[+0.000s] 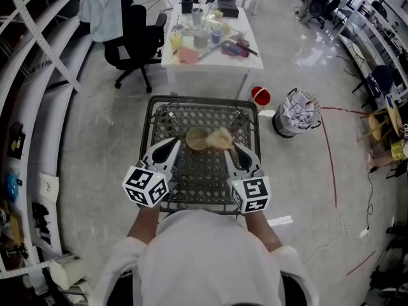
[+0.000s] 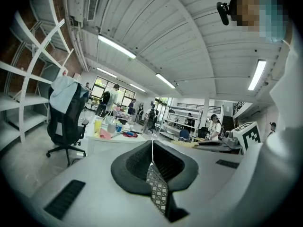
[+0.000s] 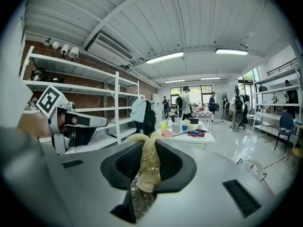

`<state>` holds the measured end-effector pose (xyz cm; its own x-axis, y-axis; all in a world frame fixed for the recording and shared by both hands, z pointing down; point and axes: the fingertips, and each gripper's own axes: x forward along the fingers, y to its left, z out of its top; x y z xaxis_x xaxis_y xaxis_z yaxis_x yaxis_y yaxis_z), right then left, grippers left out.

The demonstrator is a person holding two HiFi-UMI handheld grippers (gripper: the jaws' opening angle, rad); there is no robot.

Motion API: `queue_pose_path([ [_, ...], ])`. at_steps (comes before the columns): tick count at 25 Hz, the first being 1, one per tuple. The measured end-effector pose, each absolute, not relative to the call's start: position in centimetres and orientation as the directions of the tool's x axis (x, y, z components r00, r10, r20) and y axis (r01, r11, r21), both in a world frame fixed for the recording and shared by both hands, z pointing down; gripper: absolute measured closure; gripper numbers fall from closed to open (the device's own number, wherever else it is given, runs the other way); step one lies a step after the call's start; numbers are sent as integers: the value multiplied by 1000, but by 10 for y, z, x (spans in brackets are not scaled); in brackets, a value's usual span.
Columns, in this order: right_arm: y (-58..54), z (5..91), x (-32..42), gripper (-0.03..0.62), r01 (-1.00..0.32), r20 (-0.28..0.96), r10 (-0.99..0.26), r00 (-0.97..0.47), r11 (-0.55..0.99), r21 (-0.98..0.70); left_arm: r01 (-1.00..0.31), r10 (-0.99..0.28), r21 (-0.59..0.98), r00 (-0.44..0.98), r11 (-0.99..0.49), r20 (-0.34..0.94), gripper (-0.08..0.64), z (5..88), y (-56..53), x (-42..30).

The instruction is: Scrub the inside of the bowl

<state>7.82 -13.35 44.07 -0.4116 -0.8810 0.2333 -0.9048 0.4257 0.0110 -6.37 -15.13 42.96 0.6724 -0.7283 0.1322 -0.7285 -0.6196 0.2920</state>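
Right tool (image 1: pixel 231 148) pinches a straw-coloured fibre scrubber (image 1: pixel 221 139) at the tan round bowl's (image 1: pixel 195 139) right edge, left tool (image 1: pixel 175 144) pressed together nearby, so the scrubbing looks largely undone.

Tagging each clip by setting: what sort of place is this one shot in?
Probably a large open workshop or lab, not a kitchen: a glossy grey floor, white shelving along a brick wall, and a cluttered white table with an office chair beside it.

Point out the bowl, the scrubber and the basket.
bowl (image 1: pixel 195 139), head view, its inside
scrubber (image 3: pixel 148 156), right gripper view, its fibrous middle
basket (image 1: pixel 203 98), head view, far rim
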Motion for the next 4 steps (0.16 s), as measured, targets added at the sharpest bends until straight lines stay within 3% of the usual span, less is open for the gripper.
queue_pose_path([
  [4, -135, 443, 78, 503, -905, 233, -881, -412, 426, 11, -726, -730, 307, 672, -616, 124, 523, 432, -154, -64],
])
